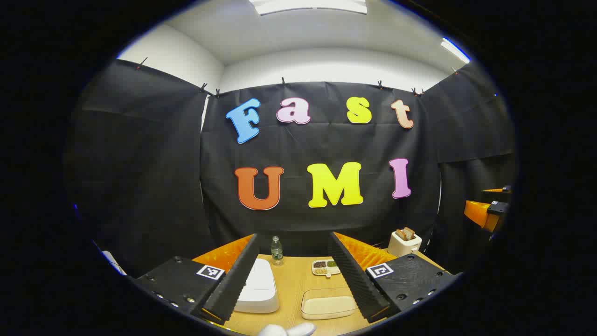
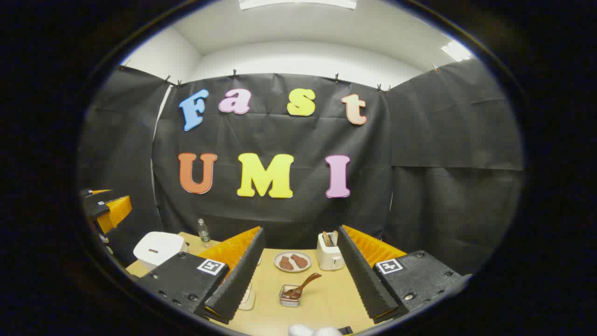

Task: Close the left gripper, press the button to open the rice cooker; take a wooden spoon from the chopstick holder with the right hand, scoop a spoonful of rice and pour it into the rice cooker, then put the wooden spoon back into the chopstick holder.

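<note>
We hold both the left gripper [image 1: 294,275] and right gripper [image 2: 298,275] wide apart and empty; the light, stiff brown wooden spoon [image 2: 305,283] is best gripped mid-handle.

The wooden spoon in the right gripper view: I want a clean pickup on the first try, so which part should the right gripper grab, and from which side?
Probably the upper handle of the wooden spoon. It leans up and to the right out of the small clear holder, bowl end down inside, so only the handle is free. Come from above with the open right gripper, fingers either side of the handle, and lift along its lean.
</note>
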`<state>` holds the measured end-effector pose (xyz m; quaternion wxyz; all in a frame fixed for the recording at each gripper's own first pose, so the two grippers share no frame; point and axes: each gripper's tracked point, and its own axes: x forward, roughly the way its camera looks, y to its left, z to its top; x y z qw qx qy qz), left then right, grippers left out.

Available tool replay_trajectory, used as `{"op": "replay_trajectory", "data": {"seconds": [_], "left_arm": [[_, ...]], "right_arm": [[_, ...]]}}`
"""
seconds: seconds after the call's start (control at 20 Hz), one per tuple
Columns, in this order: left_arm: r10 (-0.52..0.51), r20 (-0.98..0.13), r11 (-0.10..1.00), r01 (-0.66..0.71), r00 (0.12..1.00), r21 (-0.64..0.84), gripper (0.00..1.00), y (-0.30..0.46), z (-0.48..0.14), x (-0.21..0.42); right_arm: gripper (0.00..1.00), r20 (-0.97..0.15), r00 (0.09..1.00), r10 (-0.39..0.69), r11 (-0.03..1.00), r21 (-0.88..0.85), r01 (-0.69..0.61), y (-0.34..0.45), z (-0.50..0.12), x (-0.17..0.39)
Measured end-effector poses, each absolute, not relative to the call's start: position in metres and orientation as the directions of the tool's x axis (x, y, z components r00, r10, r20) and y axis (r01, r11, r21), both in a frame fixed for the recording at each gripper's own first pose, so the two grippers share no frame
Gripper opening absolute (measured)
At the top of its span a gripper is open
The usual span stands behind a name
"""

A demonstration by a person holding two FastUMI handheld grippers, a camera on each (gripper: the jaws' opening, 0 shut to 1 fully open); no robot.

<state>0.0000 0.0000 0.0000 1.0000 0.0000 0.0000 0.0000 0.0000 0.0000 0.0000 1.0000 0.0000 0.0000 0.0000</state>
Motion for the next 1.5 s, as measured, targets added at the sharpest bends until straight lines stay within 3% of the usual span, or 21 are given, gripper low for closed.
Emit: {"op": "replay_trajectory", "data": {"seconds": [0.7,0.9,0.95,1.1,1.25,1.5], "left_arm": [[0.016,0.027,1.000,-0.016,1.000,0.016,0.95,0.007,0.009,0.000],[-0.022,0.000,1.000,0.022,1.000,-0.003,0.95,0.001,0.001,-0.001],[-0.025,0.000,1.000,0.025,1.000,-0.002,0.78,0.002,0.002,0.003],[0.007,0.011,1.000,-0.007,1.000,-0.021,0.01,0.014,0.005,0.006],[-0.008,0.002,1.000,0.008,1.000,-0.014,0.00,0.013,0.002,0.008],[0.075,-0.039,0.997,-0.076,0.996,-0.026,0.00,0.047,-0.016,0.033]], "right_arm": [[1.00,-0.019,1.000,-0.009,1.000,-0.005,0.009,0.000,-0.005,0.000],[1.00,-0.023,1.000,-0.010,1.000,-0.013,0.010,0.000,-0.006,-0.003],[1.00,-0.021,1.000,-0.012,1.000,-0.016,0.012,-0.001,-0.006,-0.004],[1.00,-0.014,1.000,-0.022,0.999,-0.025,0.022,-0.004,-0.002,-0.005],[1.00,-0.011,0.999,-0.031,0.999,-0.028,0.031,-0.007,-0.001,-0.007],[1.00,-0.026,0.999,-0.030,0.999,-0.044,0.029,-0.002,-0.002,-0.006]]}}
